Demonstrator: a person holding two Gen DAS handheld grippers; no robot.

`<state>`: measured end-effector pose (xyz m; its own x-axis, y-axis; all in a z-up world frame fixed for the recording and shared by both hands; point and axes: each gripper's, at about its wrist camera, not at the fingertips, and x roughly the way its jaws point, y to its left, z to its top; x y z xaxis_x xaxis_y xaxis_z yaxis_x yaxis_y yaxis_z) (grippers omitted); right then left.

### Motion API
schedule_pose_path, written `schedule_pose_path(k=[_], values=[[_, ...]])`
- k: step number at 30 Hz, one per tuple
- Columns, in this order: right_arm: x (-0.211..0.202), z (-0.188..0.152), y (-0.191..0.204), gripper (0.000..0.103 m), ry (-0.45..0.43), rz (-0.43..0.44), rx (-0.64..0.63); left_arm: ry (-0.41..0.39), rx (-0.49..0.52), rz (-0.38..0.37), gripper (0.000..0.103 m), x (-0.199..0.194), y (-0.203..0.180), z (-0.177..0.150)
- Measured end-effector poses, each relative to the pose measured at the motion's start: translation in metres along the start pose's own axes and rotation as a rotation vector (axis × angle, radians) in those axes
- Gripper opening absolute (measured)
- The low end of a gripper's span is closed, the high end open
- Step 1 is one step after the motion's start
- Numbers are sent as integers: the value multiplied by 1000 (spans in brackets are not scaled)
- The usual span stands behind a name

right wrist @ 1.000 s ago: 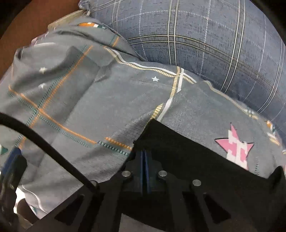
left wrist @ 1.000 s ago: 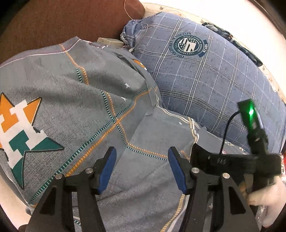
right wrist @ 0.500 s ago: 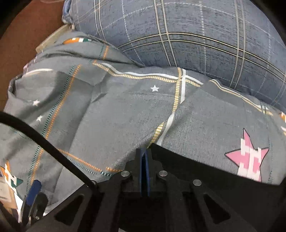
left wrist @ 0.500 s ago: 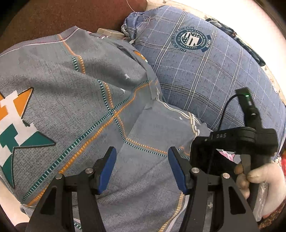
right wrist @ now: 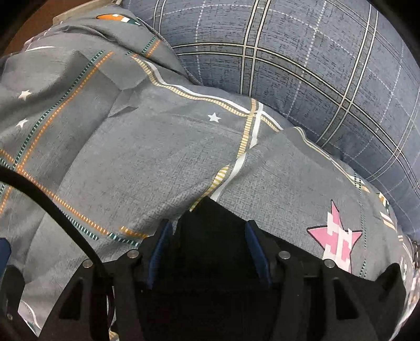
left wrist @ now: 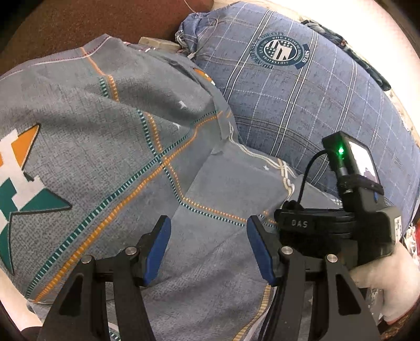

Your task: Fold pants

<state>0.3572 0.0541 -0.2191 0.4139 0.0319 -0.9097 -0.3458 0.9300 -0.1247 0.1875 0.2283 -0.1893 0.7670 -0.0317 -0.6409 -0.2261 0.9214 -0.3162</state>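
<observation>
The black pants [right wrist: 215,236] lie on the grey patterned bedsheet [right wrist: 147,147], seen only in the right wrist view as a dark fabric corner between and below my right fingers. My right gripper [right wrist: 208,251] is open, its blue pads standing either side of the black fabric. My left gripper [left wrist: 208,246] is open and empty above the grey sheet [left wrist: 105,147]. The right gripper body [left wrist: 341,225] with a green light shows at the right of the left wrist view, held by a gloved hand [left wrist: 380,286]. The pants are not visible there.
A large blue plaid pillow [left wrist: 302,91] lies at the back right, also filling the top right of the right wrist view [right wrist: 302,57]. A brown headboard [left wrist: 78,23] stands behind. A black cable [right wrist: 52,204] crosses the left of the right wrist view.
My right gripper has opened; its pads were pressed together on the black fabric before. Both grippers have shifted slightly over the sheet. The left gripper stays open.
</observation>
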Motion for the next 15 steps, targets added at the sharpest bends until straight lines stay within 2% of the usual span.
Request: schedule_pose_path(k=[3,5,7,11,15], values=[[-3,-2,-3,52,-5,5,-17,0,-9,1,59,1,1,1],[-5,-1,-3,27,-2,0,-23,3,-11,-4,59,2,1,1],[-9,-1,-7,21,-4,18,-1,11,-17,-6,59,4,2,1],[-22,-2,-23,18,-41,99,67,7,-33,-13,59,2,6,0],[-39,-7,-47,17,-83,212,155,17,-53,-64,59,-2,8,-2]])
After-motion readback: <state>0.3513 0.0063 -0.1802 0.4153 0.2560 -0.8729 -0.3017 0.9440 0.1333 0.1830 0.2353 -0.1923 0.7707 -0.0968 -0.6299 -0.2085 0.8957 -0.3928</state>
